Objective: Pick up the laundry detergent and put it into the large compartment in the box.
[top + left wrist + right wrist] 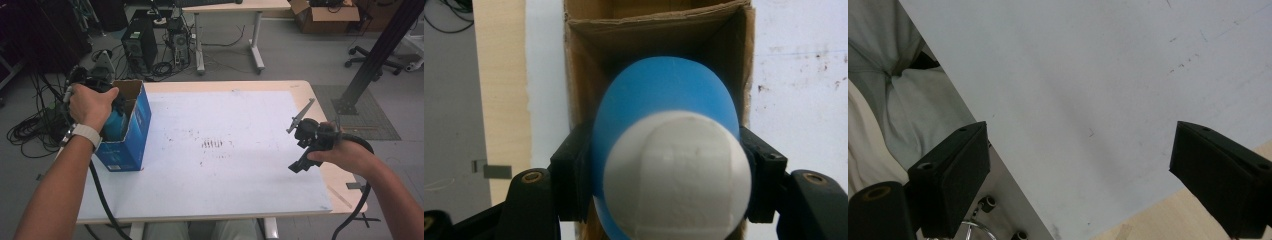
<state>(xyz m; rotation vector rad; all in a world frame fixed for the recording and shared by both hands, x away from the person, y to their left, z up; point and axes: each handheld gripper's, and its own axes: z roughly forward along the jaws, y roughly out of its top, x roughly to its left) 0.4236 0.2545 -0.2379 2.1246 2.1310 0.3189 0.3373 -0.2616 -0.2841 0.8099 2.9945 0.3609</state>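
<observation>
Left tool [669, 165] clenched on blue bottle [664, 100] with white cap [676, 175], inside open box [131, 131]. Right tool [1080, 175] released, well right of box. Bottle looked stiff, smooth, likely slippery; best gripped below cap.

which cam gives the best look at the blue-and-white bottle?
Left gripper view: the bottle sits close up, white cap toward the camera, clamped between the left tongs over the open box. High view shows a sliver of blue inside the box behind the hand. Right gripper view looks at the table.
</observation>
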